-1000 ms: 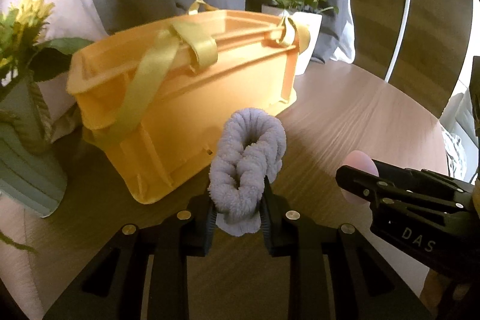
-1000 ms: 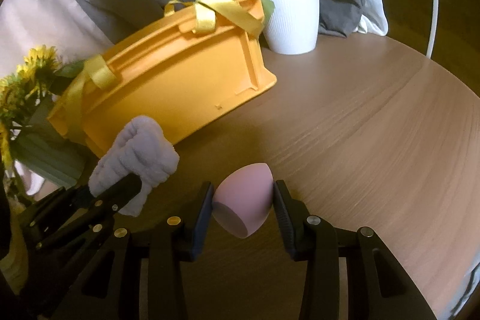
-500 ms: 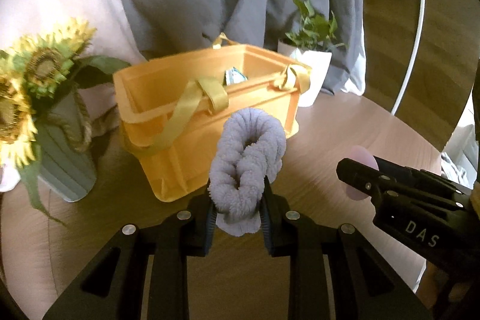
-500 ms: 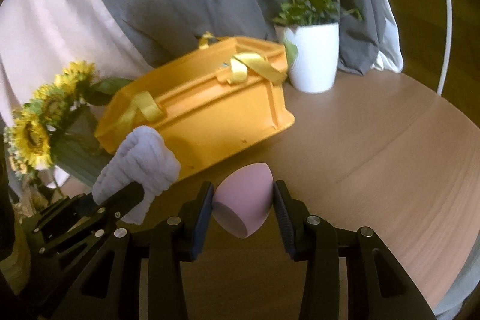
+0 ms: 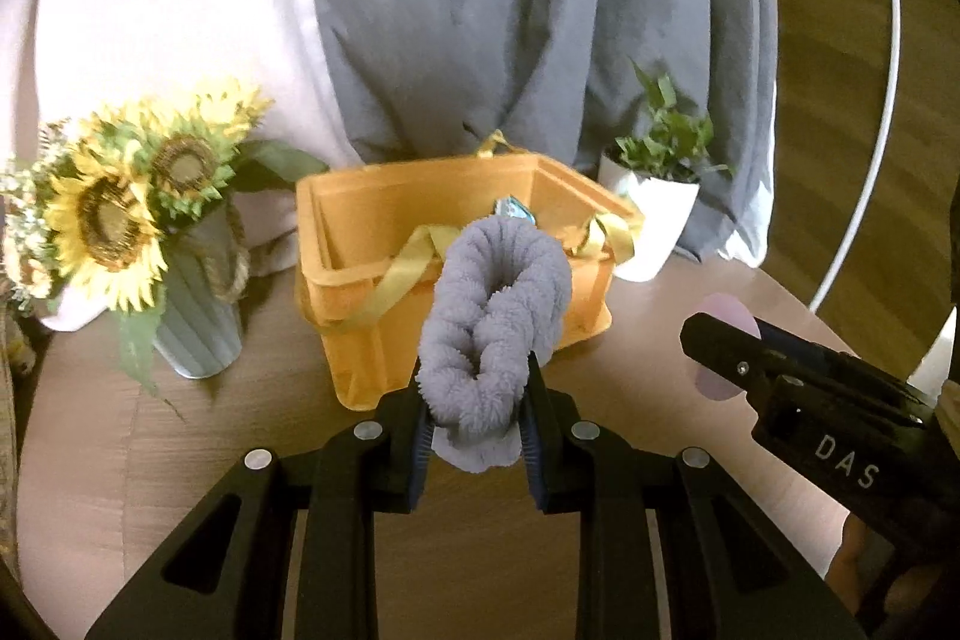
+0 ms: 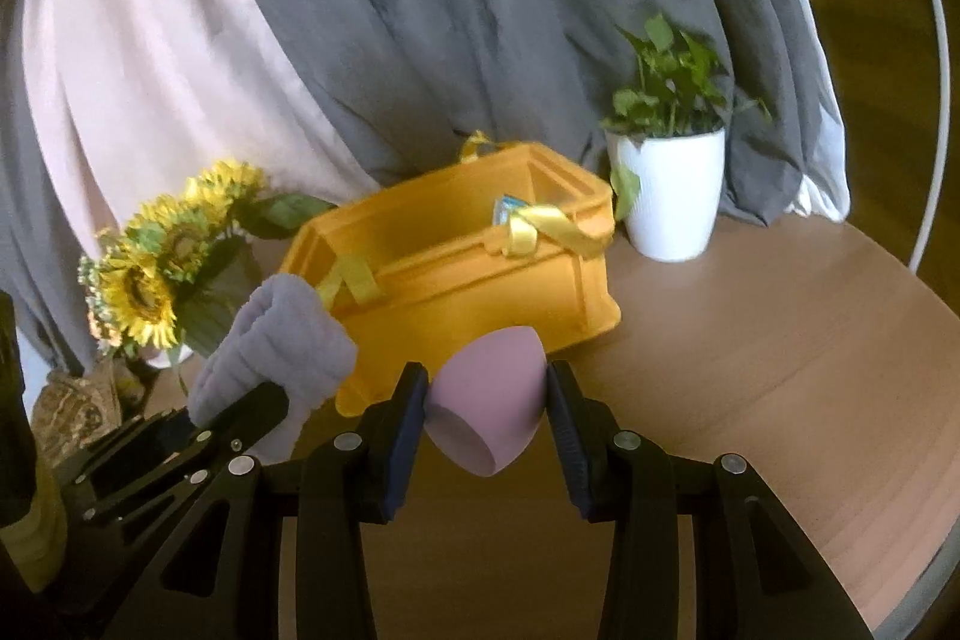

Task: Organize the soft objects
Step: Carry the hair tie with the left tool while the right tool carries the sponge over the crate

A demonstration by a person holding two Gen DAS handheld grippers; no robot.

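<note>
Left gripper [image 5: 474,421] pinches a fluffy grey twisted headband [image 5: 492,316]; right gripper [image 6: 486,415] pinches a pink egg-shaped makeup sponge [image 6: 489,400]

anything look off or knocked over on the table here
Nothing stands out. The orange bin, sunflower vase and white plant pot all stand upright on the table, with nothing spilled.

Each black tool [image 5: 474,430] has silver screws and blue-edged pads; the right tool [image 6: 487,418] reads "DAS".
</note>
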